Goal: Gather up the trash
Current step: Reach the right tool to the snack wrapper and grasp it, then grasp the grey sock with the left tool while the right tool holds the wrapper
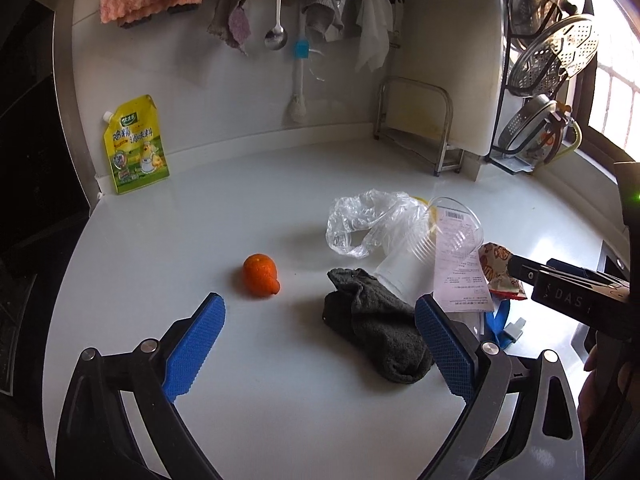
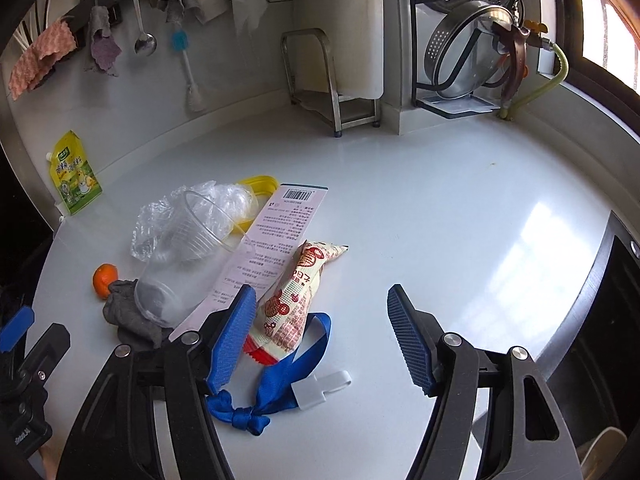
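A pile of trash lies on the white counter (image 1: pixel 240 216): a crumpled clear plastic bag (image 1: pixel 360 220), a clear plastic cup (image 1: pixel 424 248) on its side, a long paper receipt (image 1: pixel 460 264), a snack wrapper (image 2: pixel 292 300), a dark grey sock (image 1: pixel 376 332), a blue ribbon (image 2: pixel 288 372) with a white clip, and a small orange (image 1: pixel 260 274). My left gripper (image 1: pixel 320 344) is open and empty, with the sock between its fingers. My right gripper (image 2: pixel 322 336) is open and empty, just right of the snack wrapper.
A yellow seasoning pouch (image 1: pixel 136 146) leans on the back wall at the left. Cloths, a ladle (image 1: pixel 277 12) and a brush hang above. A metal stand (image 1: pixel 420 124), a white cutting board and a rack of steel pans (image 2: pixel 472 48) stand at the back right. A dark sink edge (image 2: pixel 608 280) is at right.
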Available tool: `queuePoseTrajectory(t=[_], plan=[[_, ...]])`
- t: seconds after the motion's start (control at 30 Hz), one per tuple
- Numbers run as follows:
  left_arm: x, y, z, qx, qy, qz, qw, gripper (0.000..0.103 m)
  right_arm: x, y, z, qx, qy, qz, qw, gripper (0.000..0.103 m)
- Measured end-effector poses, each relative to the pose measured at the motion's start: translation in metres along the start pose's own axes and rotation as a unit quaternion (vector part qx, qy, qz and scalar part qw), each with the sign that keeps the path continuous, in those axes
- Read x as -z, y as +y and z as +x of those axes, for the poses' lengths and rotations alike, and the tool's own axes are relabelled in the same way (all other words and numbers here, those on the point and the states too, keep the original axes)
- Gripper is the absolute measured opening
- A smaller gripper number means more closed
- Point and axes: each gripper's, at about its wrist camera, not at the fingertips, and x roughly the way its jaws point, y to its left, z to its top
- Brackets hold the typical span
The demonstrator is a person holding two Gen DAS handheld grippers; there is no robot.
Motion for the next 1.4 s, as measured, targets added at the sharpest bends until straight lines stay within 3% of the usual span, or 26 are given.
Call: queuePoseTrajectory(t=[0.23, 0.4, 0.57, 0.6, 0.63, 1.03, 1.23, 1.4], plan=[[0.006, -0.002, 0.014, 0.003, 0.015, -0.001, 0.9999, 0.094, -0.005, -0.004, 0.026, -0.005, 0.025, 0.008, 1.0, 0.064], [0.009, -0.007, 0.019, 0.004, 0.023, -0.002, 0.9997, 0.094, -0.005, -0.001, 0.031, -0.013, 0.032, -0.005, 0.999, 0.034], [0.011, -0.013, 0.02, 0.0, 0.025, 0.003, 0.9997, 0.094, -0.003, -0.005, 0.029, -0.03, 0.03, 0.002, 0.999, 0.021], [0.011, -0.014, 0.02, 0.0, 0.025, 0.004, 0.9997, 0.094, -0.003, -0.006, 0.025, -0.033, 0.025, 0.005, 0.999, 0.011], [0.011, -0.014, 0.02, 0.0, 0.025, 0.003, 0.9997, 0.094, -0.002, -0.008, 0.021, -0.036, 0.021, 0.007, 0.999, 0.009], [0.019, -0.024, 0.023, -0.006, 0.031, -0.003, 0.9995, 0.094, 0.01, -0.043, -0.024, -0.036, -0.039, 0.032, 0.998, 0.008], [0.016, -0.031, 0.032, -0.008, 0.039, -0.01, 0.9992, 0.094, 0.013, -0.055, -0.03, -0.053, -0.046, 0.043, 0.997, 0.008], [0.021, -0.045, 0.04, -0.022, 0.045, 0.015, 0.9986, 0.094, 0.014, -0.055, -0.029, -0.071, -0.04, 0.046, 0.996, 0.008]])
